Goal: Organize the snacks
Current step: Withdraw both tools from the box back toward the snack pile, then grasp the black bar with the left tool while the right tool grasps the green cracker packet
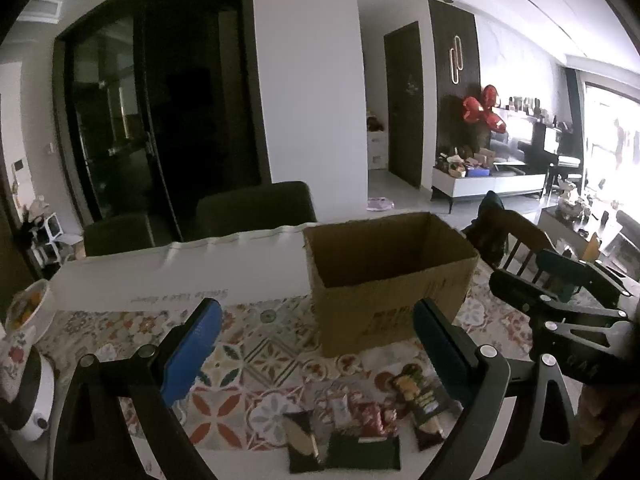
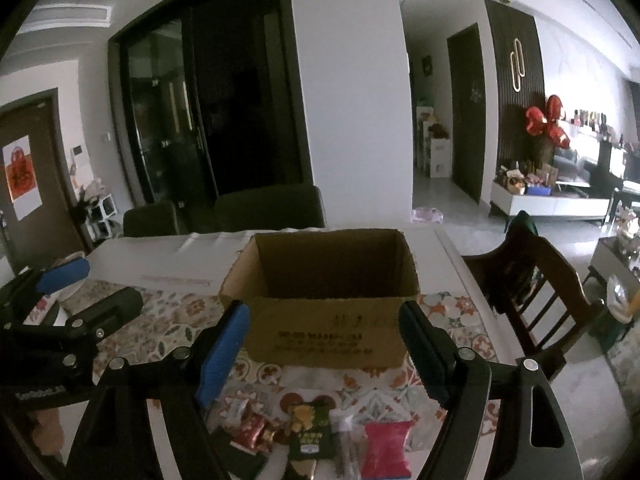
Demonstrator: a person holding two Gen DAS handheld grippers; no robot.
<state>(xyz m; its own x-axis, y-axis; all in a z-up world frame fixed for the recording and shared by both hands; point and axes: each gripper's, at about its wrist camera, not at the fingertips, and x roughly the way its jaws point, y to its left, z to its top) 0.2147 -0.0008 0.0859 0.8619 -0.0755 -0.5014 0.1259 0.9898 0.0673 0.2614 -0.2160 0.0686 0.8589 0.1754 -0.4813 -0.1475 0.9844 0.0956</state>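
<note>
the left gripper point(image 1: 316, 344) is hanging wide apart above the table, gripping nothing. the right gripper point(image 2: 324, 354) is likewise spread wide and empty. snack packets point(image 2: 316, 432) are lying in a loose pile on the patterned tablecloth point(image 1: 248, 356), just below both grippers. an open cardboard box point(image 2: 328, 320) is standing just behind the pile. dark chairs point(image 1: 256, 208) are sitting at the table's far side, and a wooden chair point(image 2: 532, 280) is standing to the right.
</note>
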